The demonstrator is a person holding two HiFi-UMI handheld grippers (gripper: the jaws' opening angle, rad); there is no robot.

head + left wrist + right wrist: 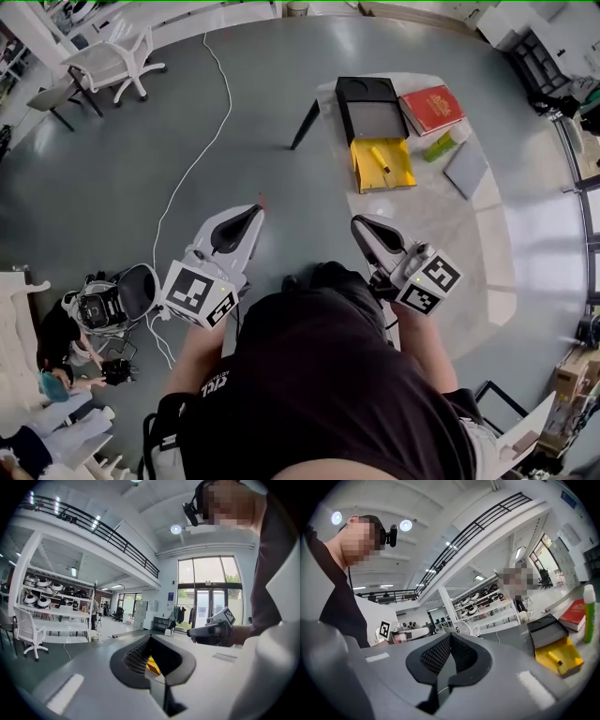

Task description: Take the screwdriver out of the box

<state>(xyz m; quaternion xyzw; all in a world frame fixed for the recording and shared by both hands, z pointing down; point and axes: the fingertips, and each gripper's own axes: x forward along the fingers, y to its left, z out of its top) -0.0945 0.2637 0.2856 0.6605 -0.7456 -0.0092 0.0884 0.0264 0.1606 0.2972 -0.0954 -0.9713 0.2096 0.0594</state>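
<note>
An open box (382, 169) with a yellow inside and a raised black lid (369, 105) lies on the white table (469, 244), far ahead of both grippers. A yellow screwdriver (380, 157) rests in the yellow part. The right gripper view shows the same box (567, 660) and screwdriver (555, 657) at its right edge. My left gripper (251, 216) hangs over the floor, left of the table, its jaws together with nothing held. My right gripper (360, 225) is at the table's near corner, shut and empty. Each gripper view shows the other gripper off to the side.
A red book (432, 108), a green bottle (439, 147) and a grey pad (466, 169) lie to the right of the box. A white office chair (117, 56) stands far left, a white cable (202, 155) runs across the floor, and people with gear (103, 305) sit at lower left.
</note>
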